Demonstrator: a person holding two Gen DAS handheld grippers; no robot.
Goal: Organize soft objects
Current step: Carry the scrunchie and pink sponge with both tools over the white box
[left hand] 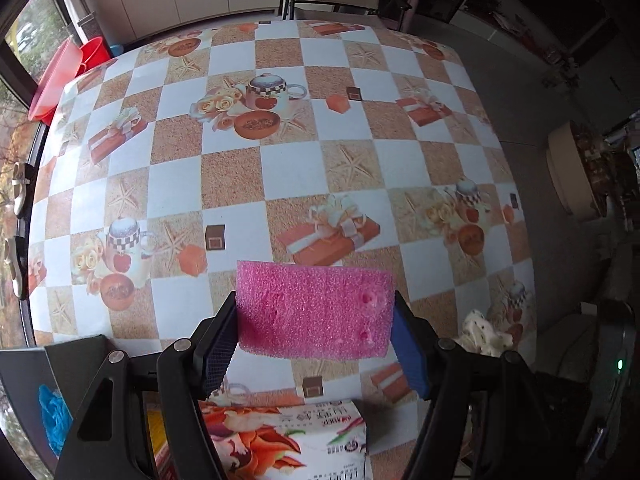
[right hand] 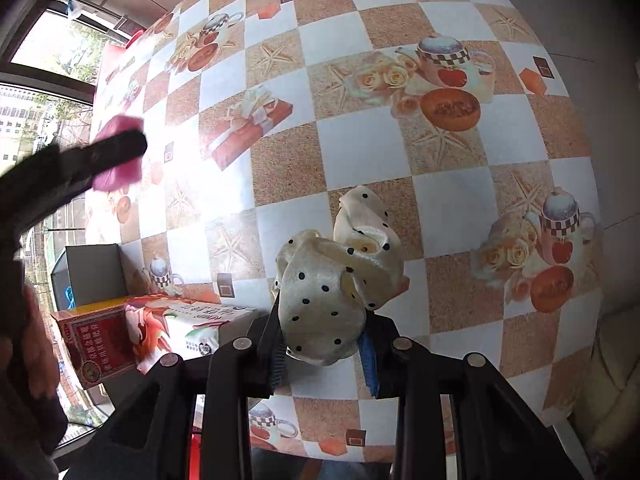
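**Ana:** Left gripper (left hand: 316, 332) has the pink sponge (left hand: 314, 310) pinched end to end between its blue pads (left hand: 408, 354), clear of the checkered tablecloth (left hand: 232, 184). Jaws about halfway in, and the foam looks barely dented.

**Ben:** Which is how you want it with foam, I'd say. Squeeze harder and it bows and pops out; any looser and it swivels.

**Ana:** Right gripper (right hand: 324, 354), jaws narrow, is clamped on the cream polka-dot cloth (right hand: 340, 280). It's bunched above the pads with a loose fold flopping toward the table.

**Ben:** That fold's the risk. Carry it high so it doesn't drag across the cloth below.

**Ana:** Closer to the person, at the near edge: a flowered tissue pack (left hand: 288, 436), a red and yellow carton (right hand: 94, 344) right beside it, and an open dark box (right hand: 86, 276) behind those, with something blue inside.

**Ben:** If the dark box is the destination, and I can't tell that for sure, bring the sponge in flat and level, lower it past the rim before letting go, then follow with the cloth. One at a time, so the two tools don't crowd each other.
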